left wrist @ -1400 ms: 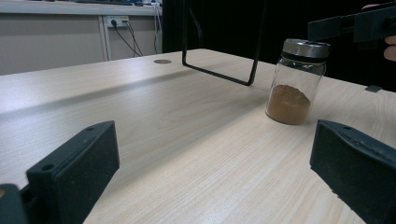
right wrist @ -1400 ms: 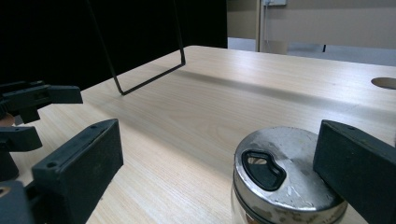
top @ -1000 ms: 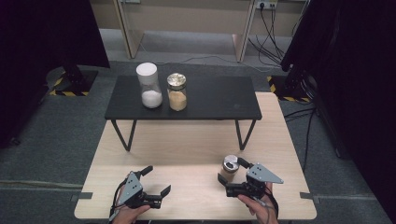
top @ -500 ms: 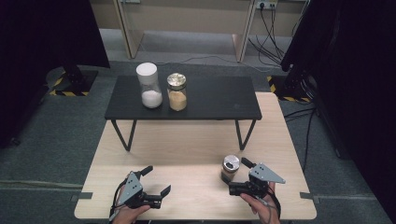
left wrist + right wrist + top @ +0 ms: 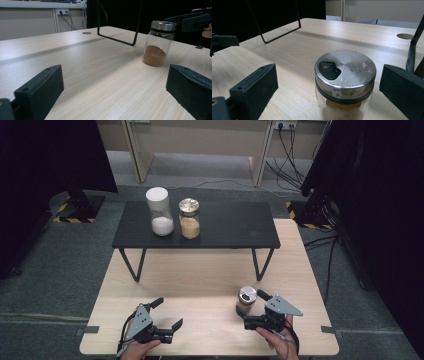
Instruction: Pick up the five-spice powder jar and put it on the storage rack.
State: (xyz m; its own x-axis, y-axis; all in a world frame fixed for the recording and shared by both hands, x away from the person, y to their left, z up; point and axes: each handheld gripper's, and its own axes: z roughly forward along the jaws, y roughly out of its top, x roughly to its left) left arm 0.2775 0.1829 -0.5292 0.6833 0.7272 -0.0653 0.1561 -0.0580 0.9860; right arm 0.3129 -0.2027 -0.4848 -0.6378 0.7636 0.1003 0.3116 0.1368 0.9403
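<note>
My right gripper (image 5: pixel 327 95), jaws wide, straddles the upright spice jar (image 5: pixel 345 82); my left gripper (image 5: pixel 167 320), also wide, sits well apart.

No readable text, labels, brands, numbers or signs anywhere on the jars, tables or grippers

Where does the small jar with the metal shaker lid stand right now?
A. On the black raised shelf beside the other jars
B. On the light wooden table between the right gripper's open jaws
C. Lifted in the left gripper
B: the jar stands on the wooden table, the right gripper open around it.
</note>
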